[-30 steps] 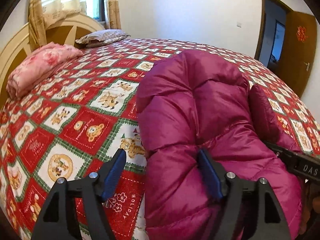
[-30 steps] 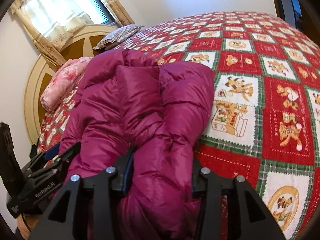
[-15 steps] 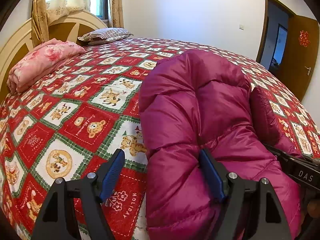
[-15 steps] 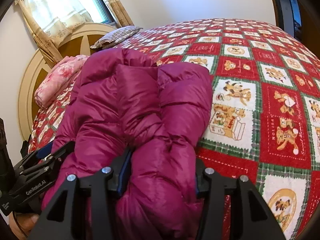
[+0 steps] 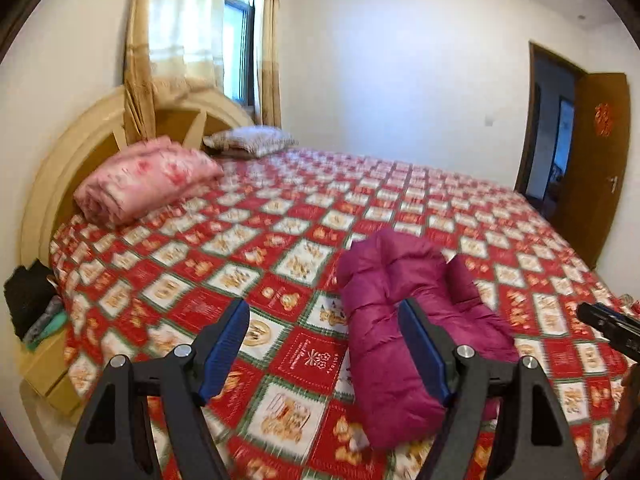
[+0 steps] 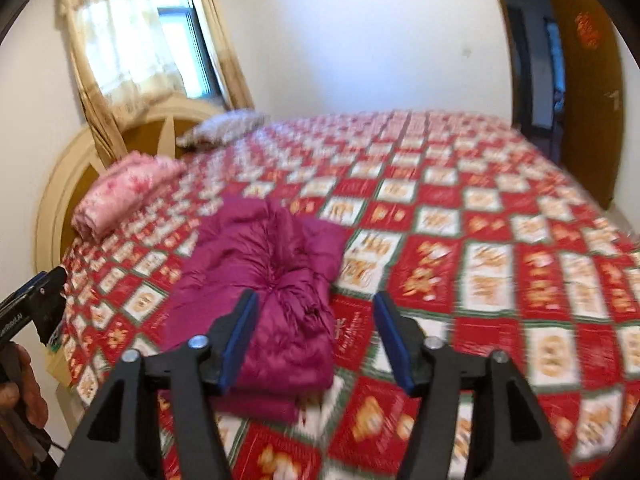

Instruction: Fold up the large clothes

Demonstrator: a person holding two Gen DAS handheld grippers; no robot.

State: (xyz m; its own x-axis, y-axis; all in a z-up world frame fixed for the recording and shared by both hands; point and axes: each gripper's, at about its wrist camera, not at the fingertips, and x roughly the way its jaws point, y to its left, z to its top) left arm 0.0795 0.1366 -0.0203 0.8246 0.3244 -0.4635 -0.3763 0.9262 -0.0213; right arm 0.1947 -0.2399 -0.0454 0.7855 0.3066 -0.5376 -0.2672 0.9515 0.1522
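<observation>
White walls, daylight through curtained window (image 5: 236, 36). Bed (image 5: 400, 208) with red checked cover, arched wooden headboard (image 5: 80, 136), pillow (image 5: 252, 142), folded pink quilt (image 5: 144, 178). Brown door (image 5: 592, 168) open at the right.

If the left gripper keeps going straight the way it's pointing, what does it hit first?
Probably the bedspread, just left of the jacket. The left gripper, jaws open and empty, points down at the bed; depth is unclear, so its right finger might brush the jacket.
</observation>
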